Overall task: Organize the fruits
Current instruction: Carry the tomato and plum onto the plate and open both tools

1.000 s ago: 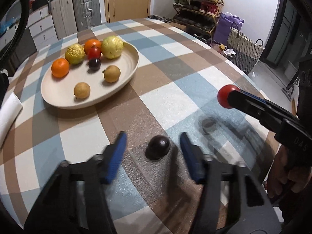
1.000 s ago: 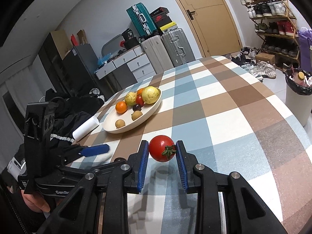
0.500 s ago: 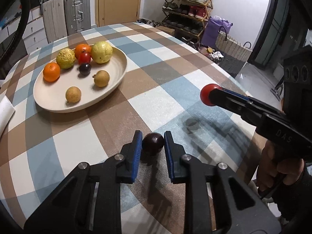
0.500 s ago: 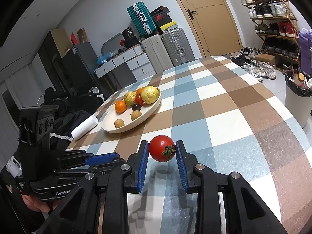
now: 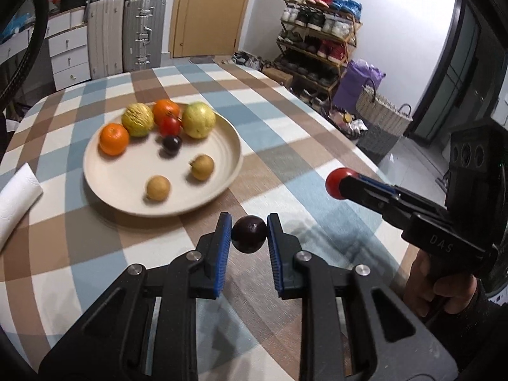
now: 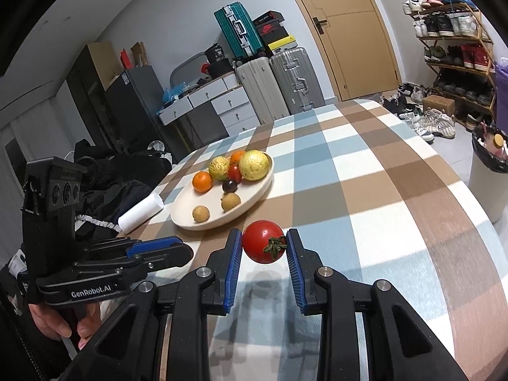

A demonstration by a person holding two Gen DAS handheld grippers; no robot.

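My left gripper (image 5: 249,234) is shut on a dark purple plum (image 5: 249,233), held just above the checked tablecloth in front of the cream plate (image 5: 108,187). The plate carries an orange (image 5: 114,138), two yellow fruits, a small tomato (image 5: 170,126), another dark plum (image 5: 171,143) and two brown longans. My right gripper (image 6: 264,247) is shut on a red tomato (image 6: 263,245) with a green stem, lifted over the table short of the plate (image 6: 254,195). In the left wrist view that tomato (image 5: 337,183) shows at the right, ahead of the right gripper's black body.
A white paper roll (image 5: 16,201) lies left of the plate near the table edge. Black clothing (image 6: 120,171) is heaped beyond the table's left side. Suitcases, drawers, a shoe rack and a bin stand around the room. A person's hand (image 5: 435,285) grips the right tool.
The left jaws closed on the dark plum and lifted it off the cloth toward the plate. The right gripper, still holding the tomato, rose slightly.
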